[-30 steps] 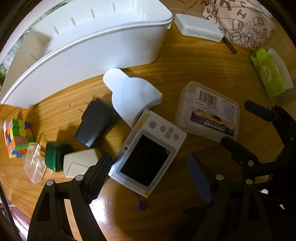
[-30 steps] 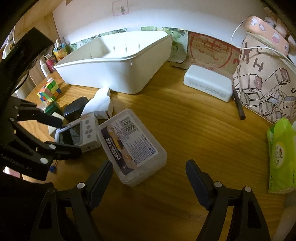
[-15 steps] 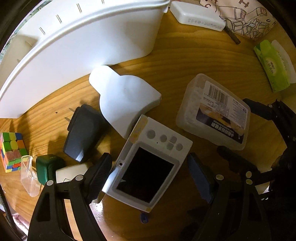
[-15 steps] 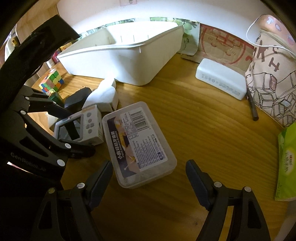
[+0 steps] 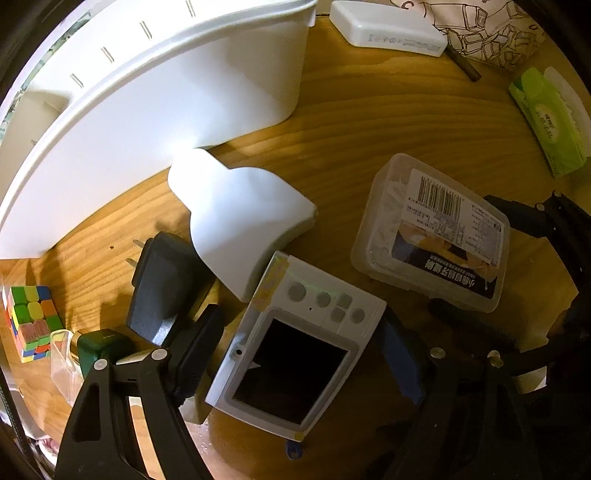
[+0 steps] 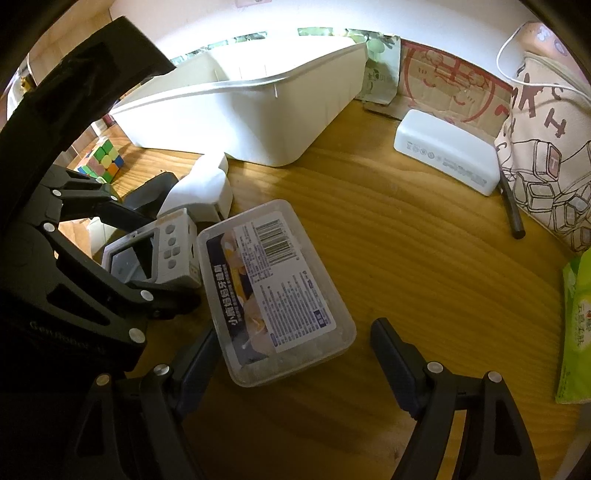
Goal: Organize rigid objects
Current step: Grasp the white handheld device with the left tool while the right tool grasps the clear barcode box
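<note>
Wooden bench (image 6: 424,266) under warm light carries everything loose; what shows of the white bin (image 5: 155,122) looks bare, so in my judgement the sorting has hardly begun. Left claw (image 5: 301,354) hangs released, straddling the camera (image 5: 291,354) without pressing it. Right claw (image 6: 291,354) gapes around the near end of the clear box (image 6: 273,291), not gripping. Cube (image 5: 31,321), black charger (image 5: 162,291), green block (image 5: 103,349) and white scoop (image 5: 243,221) also wait beside the bin.

Beside the one white bin (image 5: 155,110): one grey handheld console (image 5: 295,354), one clear labelled box (image 5: 432,236), one colour cube (image 5: 31,321), one black plug adapter (image 5: 162,288), one white power bank (image 5: 388,29), one green tissue pack (image 5: 546,122).
</note>
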### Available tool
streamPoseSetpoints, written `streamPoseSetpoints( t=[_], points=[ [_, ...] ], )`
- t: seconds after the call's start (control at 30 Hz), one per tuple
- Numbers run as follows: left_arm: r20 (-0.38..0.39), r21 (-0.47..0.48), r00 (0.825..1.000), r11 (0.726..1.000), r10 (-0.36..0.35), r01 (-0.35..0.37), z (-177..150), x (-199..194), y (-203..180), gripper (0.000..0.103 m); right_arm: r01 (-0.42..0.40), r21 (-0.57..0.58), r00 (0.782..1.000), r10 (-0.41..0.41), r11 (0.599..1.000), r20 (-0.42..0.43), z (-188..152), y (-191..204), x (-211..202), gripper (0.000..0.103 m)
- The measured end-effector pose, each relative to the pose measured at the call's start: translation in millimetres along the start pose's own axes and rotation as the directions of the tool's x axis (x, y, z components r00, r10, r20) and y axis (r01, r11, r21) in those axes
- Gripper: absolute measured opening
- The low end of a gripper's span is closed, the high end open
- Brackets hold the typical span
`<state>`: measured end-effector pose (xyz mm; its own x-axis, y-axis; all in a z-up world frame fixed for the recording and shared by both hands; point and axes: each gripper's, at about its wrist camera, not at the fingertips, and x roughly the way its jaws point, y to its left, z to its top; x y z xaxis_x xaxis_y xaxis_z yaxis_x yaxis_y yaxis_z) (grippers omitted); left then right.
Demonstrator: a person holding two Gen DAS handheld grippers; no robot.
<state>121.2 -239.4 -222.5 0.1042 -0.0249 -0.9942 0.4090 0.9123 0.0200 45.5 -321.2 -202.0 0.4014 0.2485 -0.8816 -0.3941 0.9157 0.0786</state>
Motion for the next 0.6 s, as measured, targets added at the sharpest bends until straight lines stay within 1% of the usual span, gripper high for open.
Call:
streamPoseSetpoints(
  t=[0.27, 0.37, 0.53, 0.6],
  points=[
    [0.024, 0.023, 1.000, 1.000, -0.007, 0.006, 0.8, -3.1, -7.6, 0.075, -0.015, -0.007, 1.000, 0.015, 1.000, 0.008, 1.3, 1.0, 0.9, 0.081],
    [0.028, 0.027, 1.000, 1.000, -0.007, 0.006, 0.8, -2.6, -10.4, 0.074, -0.019, -0.016, 1.000, 0.019, 1.000, 0.009, 2.2, 2.9, 1.4, 0.081],
    [0.040, 0.030, 0.999, 0.999, -0.012, 0.011, -9.3, -12.6, -18.6, 0.073, -0.017, -0.021, 1.000, 0.017, 1.000, 0.011, 2.9, 4.2, 2.1, 0.081],
    [0.044, 0.031, 0.999, 0.999, -0.018, 0.017, -15.4, -8.4, -9.6, 0.070, -0.016, -0.022, 1.000, 0.016, 1.000, 0.013, 2.6, 4.6, 2.0, 0.081]
  ],
)
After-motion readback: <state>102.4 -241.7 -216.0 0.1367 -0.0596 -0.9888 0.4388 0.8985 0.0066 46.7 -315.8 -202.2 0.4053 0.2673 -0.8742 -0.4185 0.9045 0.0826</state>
